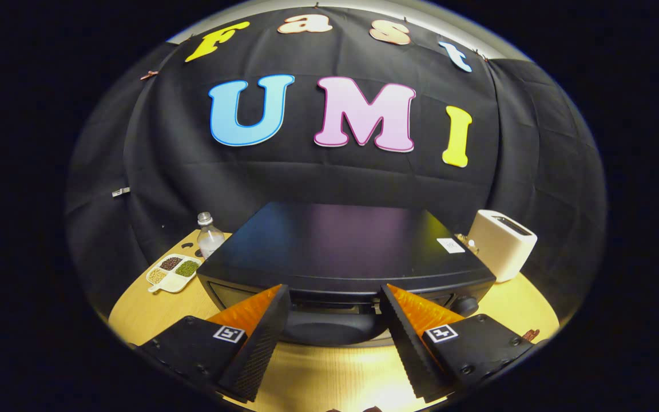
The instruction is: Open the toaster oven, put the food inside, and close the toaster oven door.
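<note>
**Gripper lined up on the oven door**

The gripper (334,329) is held with its jaws spread wide and nothing between them. Just ahead, the toaster oven (338,252) is faced at its upper front edge, probably so the door can be pulled open. Beyond the oven's sides, a divided dish (173,272), a bottle (209,235) and a white toaster (501,243) are set on the table (527,312).

A staged recording booth rather than a real kitchen: black cloth (329,171) hangs as the back wall, pinned along its top edge. Kitchen things sit on a pale wooden table (318,372) (a black toaster oven (341,252), a white toaster (501,243), a water bottle (209,234), a divided dish (173,272) of what may be dried beans).
</note>
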Demonstrator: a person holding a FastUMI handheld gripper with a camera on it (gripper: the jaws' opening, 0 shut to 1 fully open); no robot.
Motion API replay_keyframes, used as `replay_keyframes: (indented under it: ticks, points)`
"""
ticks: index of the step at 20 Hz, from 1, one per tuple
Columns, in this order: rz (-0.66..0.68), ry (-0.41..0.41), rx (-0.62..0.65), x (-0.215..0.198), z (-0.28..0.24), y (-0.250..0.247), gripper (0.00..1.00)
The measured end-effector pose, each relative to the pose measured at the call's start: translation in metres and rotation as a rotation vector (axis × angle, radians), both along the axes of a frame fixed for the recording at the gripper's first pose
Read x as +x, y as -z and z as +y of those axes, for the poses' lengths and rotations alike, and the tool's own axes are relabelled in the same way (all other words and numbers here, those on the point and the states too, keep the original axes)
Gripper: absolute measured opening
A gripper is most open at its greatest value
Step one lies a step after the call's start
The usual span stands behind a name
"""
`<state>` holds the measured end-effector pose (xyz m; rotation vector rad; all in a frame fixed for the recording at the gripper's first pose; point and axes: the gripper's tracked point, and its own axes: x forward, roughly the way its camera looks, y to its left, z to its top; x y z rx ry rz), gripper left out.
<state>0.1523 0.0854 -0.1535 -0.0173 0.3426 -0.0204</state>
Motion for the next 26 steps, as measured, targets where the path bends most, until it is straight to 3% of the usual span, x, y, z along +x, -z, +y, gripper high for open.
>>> replay_keyframes:
  ticks: [12, 26]
  points:
    - [0.042, -0.027, 0.028, -0.028, 0.002, 0.006, 0.98]
    - [0.115, -0.055, 0.018, -0.103, 0.005, 0.056, 0.98]
